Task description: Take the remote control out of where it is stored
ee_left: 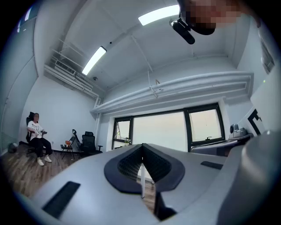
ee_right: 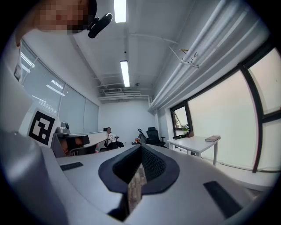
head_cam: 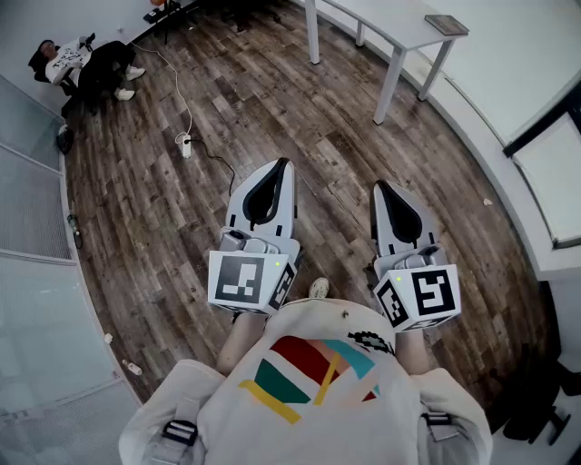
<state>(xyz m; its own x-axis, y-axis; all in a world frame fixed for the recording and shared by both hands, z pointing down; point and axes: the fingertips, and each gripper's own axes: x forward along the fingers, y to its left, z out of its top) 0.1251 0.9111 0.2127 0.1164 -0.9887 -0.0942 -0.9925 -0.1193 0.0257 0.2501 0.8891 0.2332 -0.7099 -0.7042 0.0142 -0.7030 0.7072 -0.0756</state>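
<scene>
Room: dark wood-plank floor (head_cam: pixel 272 118) under white walls, with a frosted glass partition (head_cam: pixel 27 300) along the left edge of the head view. Far left, rear: a seated person in a white top (head_cam: pixel 64 62) on a black chair. Next right: a white cable (head_cam: pixel 179 95) trailing over the planks to a small white power strip (head_cam: pixel 185 145). Centre left: left gripper (head_cam: pixel 284 165), a white shell with black ribbed pads, held level over the floor. Its marker cube (head_cam: pixel 243 281) sits at the near end. In the left gripper view, the left gripper (ee_left: pixel 142 150) has its jaws closed tip to tip, with nothing between them. Beyond it is a wide dark-framed window (ee_left: pixel 160 132). Centre, near edge: the wearer's white shirt with a red, teal and yellow print (head_cam: pixel 318 381), and one pale shoe (head_cam: pixel 319 289) just beyond it. Centre right: right gripper (head_cam: pixel 379 186), the same build, also level, with its marker cube (head_cam: pixel 422 295) nearest the body. In the right gripper view, the right gripper (ee_right: pixel 141 150) has its jaws pressed together and empty, with only a sliver of floor showing through the slit. Upper right: a white rectangular table on white legs (head_cam: pixel 390 23), with a flat brown book (head_cam: pixel 447 24) at its right end. Remote control: its place cannot be told from any view.
</scene>
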